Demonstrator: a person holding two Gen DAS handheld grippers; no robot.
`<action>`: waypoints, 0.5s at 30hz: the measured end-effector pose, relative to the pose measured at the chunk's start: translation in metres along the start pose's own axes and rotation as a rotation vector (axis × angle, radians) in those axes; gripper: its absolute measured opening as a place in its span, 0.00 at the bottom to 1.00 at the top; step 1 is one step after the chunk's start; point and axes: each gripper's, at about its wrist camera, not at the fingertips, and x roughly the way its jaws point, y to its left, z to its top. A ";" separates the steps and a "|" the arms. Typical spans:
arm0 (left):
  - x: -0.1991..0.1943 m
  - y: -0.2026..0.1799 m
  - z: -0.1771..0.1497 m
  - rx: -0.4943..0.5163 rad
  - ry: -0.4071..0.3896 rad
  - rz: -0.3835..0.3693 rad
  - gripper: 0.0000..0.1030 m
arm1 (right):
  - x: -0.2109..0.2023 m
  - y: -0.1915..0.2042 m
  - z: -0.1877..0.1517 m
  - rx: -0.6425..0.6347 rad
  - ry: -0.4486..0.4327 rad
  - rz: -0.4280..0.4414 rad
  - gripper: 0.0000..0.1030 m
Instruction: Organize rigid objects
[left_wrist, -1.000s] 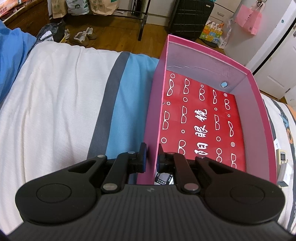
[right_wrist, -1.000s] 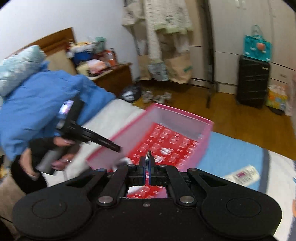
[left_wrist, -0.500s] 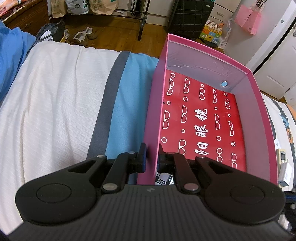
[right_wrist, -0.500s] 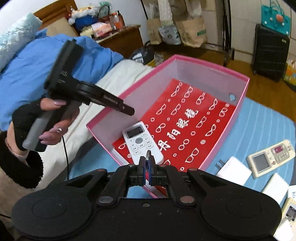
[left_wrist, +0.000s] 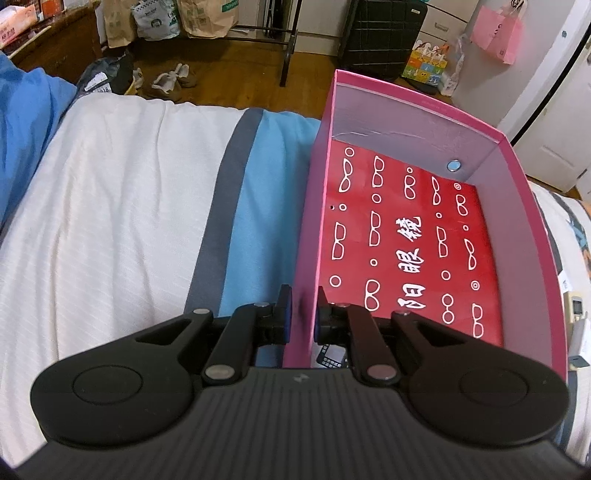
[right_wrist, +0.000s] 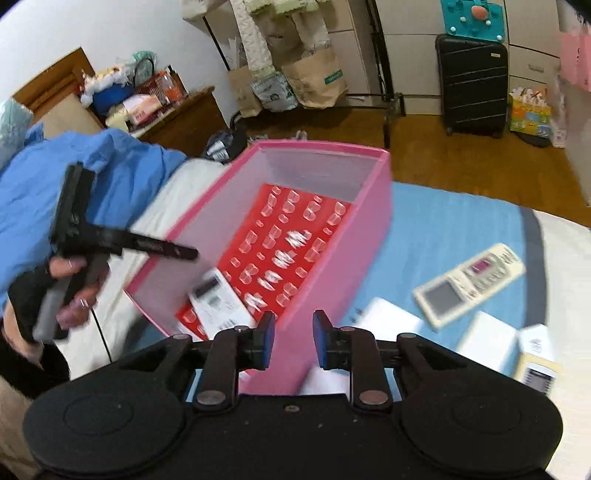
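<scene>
Left wrist view: the box (left_wrist: 402, 122) wall is clamped by the left gripper (left_wrist: 302, 314), apparently to steady it on the bed (left_wrist: 110, 221). A remote (right_wrist: 218, 299) lies inside; the right gripper (right_wrist: 293, 332) is held with fingers apart, empty.

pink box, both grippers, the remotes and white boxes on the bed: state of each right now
pink box: open, no lid on, upright on bed
left gripper: shut on the box's side wall
right gripper: open, empty, above the box's near corner
white remote: lying flat inside the box
beige remote: lying face up on the blue sheet, outside the box
white boxes: on the bed, outside the box
</scene>
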 end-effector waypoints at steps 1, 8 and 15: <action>-0.001 0.001 0.000 0.001 0.000 0.003 0.11 | 0.000 -0.004 -0.004 -0.014 0.018 -0.003 0.30; 0.000 0.005 0.001 -0.015 0.005 -0.001 0.12 | 0.025 -0.004 -0.040 -0.212 0.137 -0.049 0.39; -0.001 0.001 0.001 -0.009 -0.004 0.039 0.12 | 0.067 -0.002 -0.053 -0.341 0.201 -0.090 0.61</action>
